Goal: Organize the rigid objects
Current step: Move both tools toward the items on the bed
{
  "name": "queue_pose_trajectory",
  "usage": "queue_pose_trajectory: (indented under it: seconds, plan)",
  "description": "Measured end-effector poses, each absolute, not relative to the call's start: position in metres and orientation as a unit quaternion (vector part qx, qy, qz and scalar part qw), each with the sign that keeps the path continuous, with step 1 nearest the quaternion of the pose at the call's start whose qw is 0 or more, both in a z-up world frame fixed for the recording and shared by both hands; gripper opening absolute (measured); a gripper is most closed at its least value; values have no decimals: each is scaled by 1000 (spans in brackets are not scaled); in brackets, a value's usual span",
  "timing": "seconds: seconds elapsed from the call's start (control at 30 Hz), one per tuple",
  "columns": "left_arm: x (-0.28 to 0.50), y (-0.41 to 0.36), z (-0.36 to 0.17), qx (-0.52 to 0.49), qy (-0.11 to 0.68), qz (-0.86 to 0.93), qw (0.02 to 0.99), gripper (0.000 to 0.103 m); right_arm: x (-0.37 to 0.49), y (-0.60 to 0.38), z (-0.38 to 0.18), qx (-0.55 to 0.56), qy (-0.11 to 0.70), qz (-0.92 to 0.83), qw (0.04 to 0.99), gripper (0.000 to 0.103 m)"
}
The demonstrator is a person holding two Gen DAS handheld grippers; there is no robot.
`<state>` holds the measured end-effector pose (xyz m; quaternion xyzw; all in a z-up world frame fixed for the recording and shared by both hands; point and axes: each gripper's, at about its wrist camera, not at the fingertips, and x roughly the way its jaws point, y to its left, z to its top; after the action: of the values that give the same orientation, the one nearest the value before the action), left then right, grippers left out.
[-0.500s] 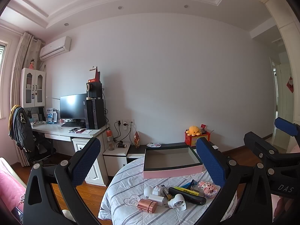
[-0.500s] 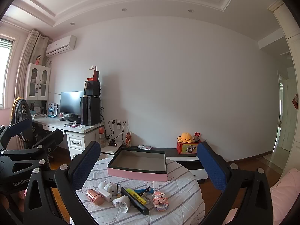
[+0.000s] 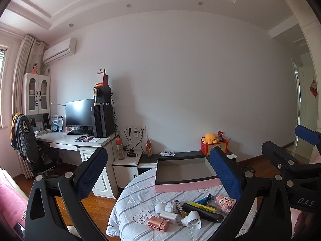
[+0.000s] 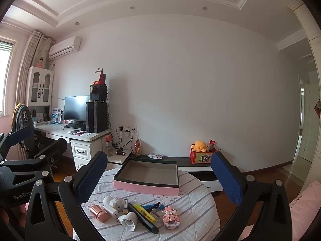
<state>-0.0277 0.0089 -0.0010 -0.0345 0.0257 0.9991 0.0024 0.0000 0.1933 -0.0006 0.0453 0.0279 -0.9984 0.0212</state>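
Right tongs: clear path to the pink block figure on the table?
Probably yes. The right tongs are open and empty, and the pink block figure sits at the near right edge of the pile with nothing on it.

A quilted striped cloth (image 4: 192, 206) is covering the round table, looking soft and matt. The copper cylinder (image 4: 99, 213) is gleaming like polished metal, while the white plugs (image 4: 128, 220) are showing smooth plastic. The pink box (image 4: 147, 188) is looking like matt card, its fingertips' blue pads (image 4: 91, 177) finely textured.
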Motion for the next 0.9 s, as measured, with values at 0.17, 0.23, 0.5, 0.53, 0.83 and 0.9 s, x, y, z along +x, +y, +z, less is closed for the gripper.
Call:
queue_pose_trajectory:
  seconds: [0.17, 0.23, 0.5, 0.53, 0.83, 0.9]
  plan:
    - [-39, 10, -1, -40, 27, 999, 0, 103, -8, 192, 0, 50, 29, -998, 20, 103]
    - [-41, 10, -1, -40, 27, 999, 0, 103, -11, 192, 0, 50, 28, -998, 20, 103]
    - [-54, 12, -3, -46, 28, 999, 1, 103, -21, 195, -2, 56, 27, -998, 19, 103]
    - [-57, 13, -3, -47, 28, 998, 1, 103, -23, 195, -2, 58, 26, -998, 19, 103]
    - [-79, 15, -16, -64, 32, 997, 4, 103, -42, 196, -12, 75, 26, -997, 16, 103]
    - [-86, 17, -20, -70, 33, 997, 4, 103, -49, 197, -16, 83, 24, -996, 16, 103]
